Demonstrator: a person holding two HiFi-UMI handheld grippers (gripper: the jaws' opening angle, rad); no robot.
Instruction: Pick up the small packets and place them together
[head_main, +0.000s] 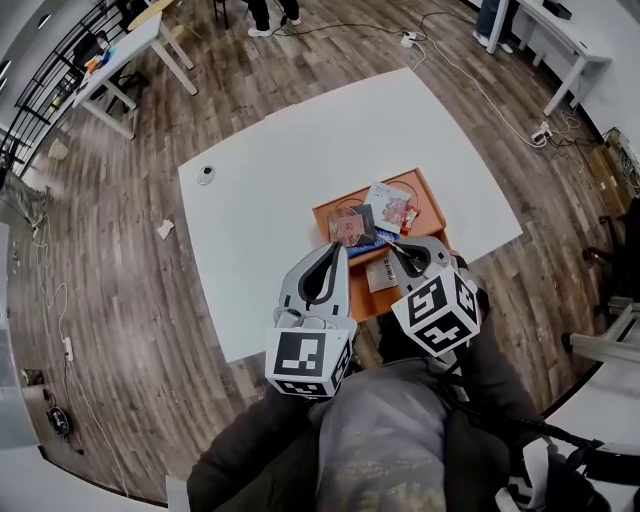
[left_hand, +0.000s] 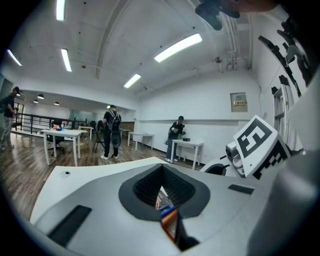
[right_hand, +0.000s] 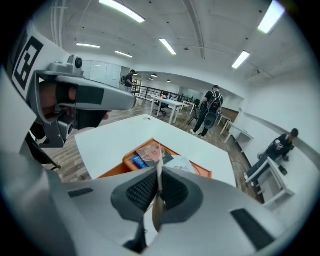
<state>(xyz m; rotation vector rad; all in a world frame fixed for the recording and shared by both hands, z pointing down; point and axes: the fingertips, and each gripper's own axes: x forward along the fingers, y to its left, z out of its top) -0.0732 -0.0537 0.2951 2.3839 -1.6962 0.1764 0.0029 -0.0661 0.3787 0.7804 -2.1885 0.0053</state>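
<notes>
Right claw (right_hand: 160, 172) pinched shut on thin packet (right_hand: 155, 207), left claw (left_hand: 161, 175) closed and empty, both over orange tray (head_main: 425, 190)

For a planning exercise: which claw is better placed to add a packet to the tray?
Likely right. The right claw is shut on a thin packet, over the orange tray; the left claw is shut and empty.
</notes>
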